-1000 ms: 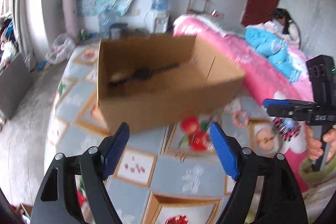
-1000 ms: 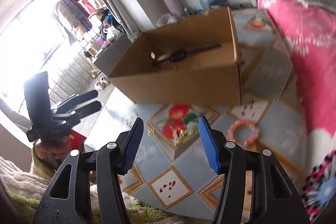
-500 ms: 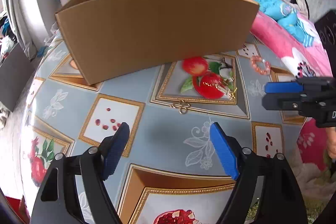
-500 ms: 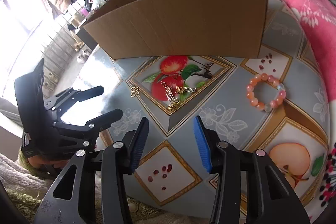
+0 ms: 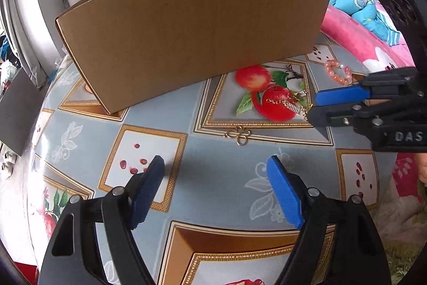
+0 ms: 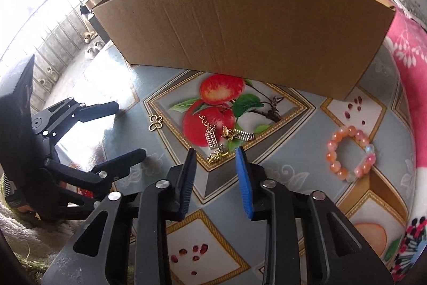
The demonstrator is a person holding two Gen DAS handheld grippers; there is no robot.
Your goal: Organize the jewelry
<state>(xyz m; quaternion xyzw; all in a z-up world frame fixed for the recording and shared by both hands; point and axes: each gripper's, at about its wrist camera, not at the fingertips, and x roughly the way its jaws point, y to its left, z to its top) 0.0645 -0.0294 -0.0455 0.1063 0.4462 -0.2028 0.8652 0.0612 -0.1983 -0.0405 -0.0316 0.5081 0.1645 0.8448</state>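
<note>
Two jaws of the right gripper [image 6: 214, 155], just closing, stand apart around the limp, light gold chain [image 6: 217, 156]; pinch its bunched middle.

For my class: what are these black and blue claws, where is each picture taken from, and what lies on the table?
A person holds a hand-held gripper in each hand; each carries a camera looking along its fingers. One picture looks along the left hand-held gripper, standing open and empty. The other looks along the right hand-held gripper, whose jaws have just been closing around a gold chain without pinching it yet. On the patterned tablecloth lie that chain, a small gold charm and a pink bead bracelet, before a cardboard box. Nothing is held.
</note>
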